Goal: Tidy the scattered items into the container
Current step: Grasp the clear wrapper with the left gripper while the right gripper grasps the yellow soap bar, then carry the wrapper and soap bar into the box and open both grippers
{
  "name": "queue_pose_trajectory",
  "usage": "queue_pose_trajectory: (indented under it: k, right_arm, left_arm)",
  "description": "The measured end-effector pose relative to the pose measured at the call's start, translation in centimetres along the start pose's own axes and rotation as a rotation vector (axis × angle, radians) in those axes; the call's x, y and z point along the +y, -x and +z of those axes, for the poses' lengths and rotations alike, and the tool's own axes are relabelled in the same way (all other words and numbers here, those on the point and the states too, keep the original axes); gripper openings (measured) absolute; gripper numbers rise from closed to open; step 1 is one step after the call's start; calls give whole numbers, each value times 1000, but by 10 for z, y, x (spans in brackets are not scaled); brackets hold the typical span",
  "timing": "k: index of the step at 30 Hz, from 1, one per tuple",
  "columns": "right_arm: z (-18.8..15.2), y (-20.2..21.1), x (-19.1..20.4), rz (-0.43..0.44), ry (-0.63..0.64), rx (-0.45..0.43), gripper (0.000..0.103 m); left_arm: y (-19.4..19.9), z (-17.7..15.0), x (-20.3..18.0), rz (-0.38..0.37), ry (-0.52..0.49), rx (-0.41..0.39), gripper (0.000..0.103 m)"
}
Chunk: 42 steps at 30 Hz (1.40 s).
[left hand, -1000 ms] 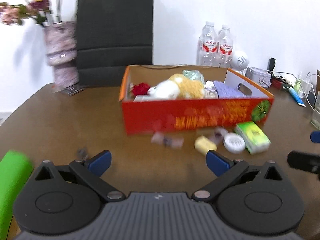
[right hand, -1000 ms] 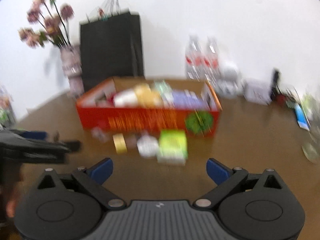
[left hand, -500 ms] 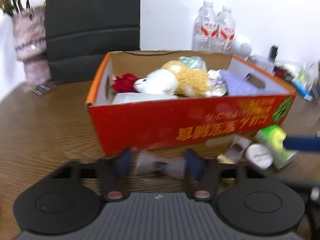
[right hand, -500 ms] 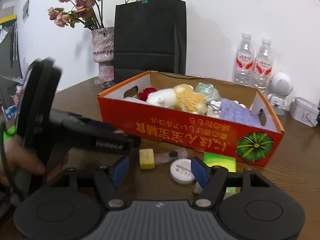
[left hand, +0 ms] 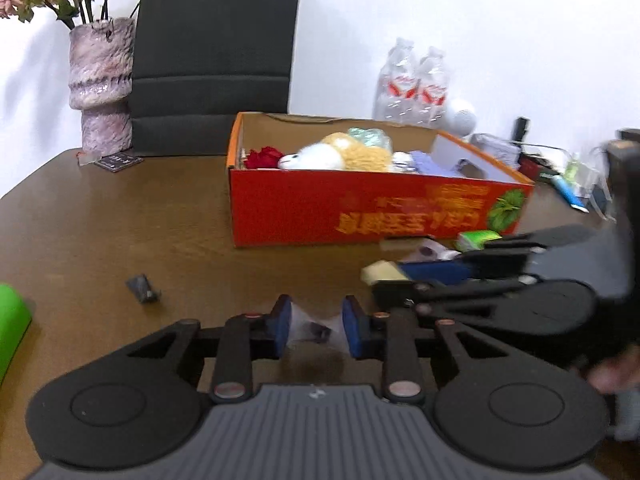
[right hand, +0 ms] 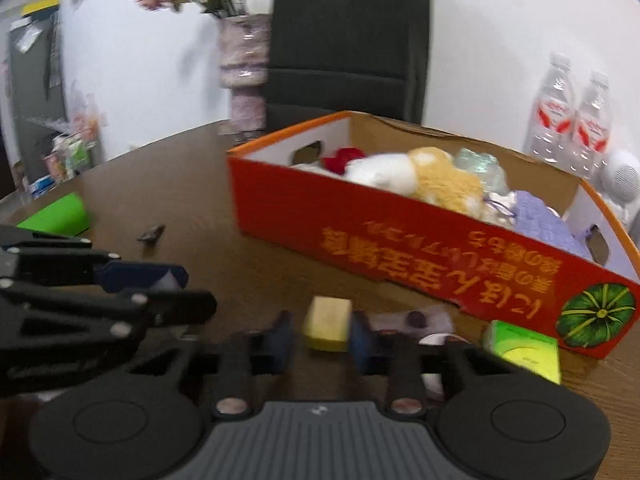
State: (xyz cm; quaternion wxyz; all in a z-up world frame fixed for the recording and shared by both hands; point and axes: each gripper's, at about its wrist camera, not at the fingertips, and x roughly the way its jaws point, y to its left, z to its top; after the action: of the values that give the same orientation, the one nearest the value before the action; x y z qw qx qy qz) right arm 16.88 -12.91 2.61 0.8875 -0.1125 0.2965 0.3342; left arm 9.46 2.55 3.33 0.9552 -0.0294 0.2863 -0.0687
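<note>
An orange-red cardboard box (left hand: 380, 208) (right hand: 400, 248) on the brown table holds a plush toy (right hand: 420, 180) and other things. My left gripper (left hand: 316, 326) (right hand: 192, 290) is low at the table, its jaws closing, and its blue pads press a small clear packet (left hand: 314, 326). My right gripper (right hand: 322, 340) (left hand: 390, 280) is closing around a yellow block (right hand: 328, 324) (left hand: 382, 272). The right pad touches the block and a small gap shows at the left pad. A green tissue pack (right hand: 524, 350), a pale wrapper (right hand: 416, 318) and a white lid lie by the box front.
A small dark clip (left hand: 142, 288) (right hand: 152, 233) and a green roll (left hand: 12, 320) (right hand: 56, 216) lie at the left of the table. A vase (left hand: 102, 84), a black paper bag (left hand: 216, 52) and water bottles (left hand: 412, 88) stand behind the box. Clutter fills the far right.
Both grippers have sunk to the table and their jaws have narrowed from wide open. The left closed on the clear packet and drew back from the box. The right came around the yellow block.
</note>
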Motion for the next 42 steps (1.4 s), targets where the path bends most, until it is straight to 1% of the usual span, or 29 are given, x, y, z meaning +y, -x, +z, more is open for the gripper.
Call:
queue_pose_trajectory:
  k: [5, 8, 9, 12, 14, 16, 18, 19, 20, 21, 22, 23, 25, 27, 28, 29, 30, 31, 32, 33, 34, 35, 36, 37, 39, 41, 42]
  right_arm:
    - [-8, 19, 12, -16, -6, -38, 20]
    - [-8, 53, 16, -24, -16, -98, 20]
    - [-8, 67, 15, -27, -28, -120, 20]
    - [-1, 103, 1, -51, -68, -178, 20]
    - [14, 124, -14, -83, -83, -219, 20]
    - [37, 140, -32, -121, -97, -270, 20]
    - [65, 143, -55, -154, -122, -280, 20]
    - [80, 139, -69, -160, -144, -257, 20]
    - [95, 130, -86, -155, -174, -216, 20]
    - [107, 119, -101, -147, -203, -166, 20]
    - [118, 103, -116, -135, -222, -96, 20]
    - [125, 86, -130, -128, -245, -35, 20]
    - [132, 53, -154, -117, -295, 82, 20]
    - [133, 26, -170, -103, -347, 161, 20]
    - [133, 13, -177, -86, -371, 203, 20]
    - [133, 1, -181, -69, -391, 235, 21]
    - [133, -8, -184, -58, -408, 262, 22]
    - [132, -14, -186, -58, -420, 289, 25]
    - [131, -20, -185, -69, -424, 317, 39]
    - [132, -23, -186, -86, -424, 341, 56]
    - [134, -25, -188, -108, -427, 353, 60]
    - [134, -24, -188, -115, -429, 361, 67]
    - [135, -24, -189, -115, -437, 368, 69]
    - [136, -22, -192, -115, -454, 373, 70]
    - [139, -15, -197, -120, -481, 382, 74]
    - [140, -6, -195, -124, -484, 399, 79]
    - [141, -1, -193, -123, -478, 407, 79]
  left_arm:
    - [30, -12, -7, 6, 27, -58, 28]
    - [41, -4, -2, -25, 58, -82, 28]
    - [43, 3, 0, -50, 59, -85, 28]
    - [46, 36, 2, -134, 22, -100, 28]
    - [43, 72, 0, -164, -13, -120, 28]
    - [30, 112, -2, -186, -14, -108, 28]
    - [2, 151, -11, -196, -13, -76, 28]
    - [-14, 165, -17, -175, -42, -70, 28]
    - [-32, 176, -24, -136, -79, -64, 28]
    - [-53, 183, -30, -109, -96, -38, 28]
    - [-76, 188, -32, -111, -101, 26, 28]
    - [-97, 190, -32, -115, -79, 88, 28]
    - [-130, 191, -30, -108, -26, 182, 28]
    - [-155, 190, -28, -107, 20, 268, 30]
    - [-165, 190, -26, -101, 50, 310, 36]
    - [-172, 190, -24, -93, 82, 344, 52]
    - [-176, 191, -22, -88, 96, 367, 58]
    - [-177, 193, -22, -77, 94, 368, 69]
    - [-176, 197, -21, -57, 84, 362, 83]
    - [-172, 201, -21, -25, 69, 363, 89]
    - [-170, 205, -21, 3, 59, 369, 96]
    - [-166, 209, -19, 21, 58, 379, 103]
    - [-161, 212, -18, 31, 60, 393, 103]
    - [-159, 216, -16, 45, 62, 417, 103]
    - [-153, 220, -12, 94, 81, 472, 103]
    - [-144, 220, -7, 160, 120, 496, 103]
    - [-138, 218, -5, 179, 133, 500, 103]
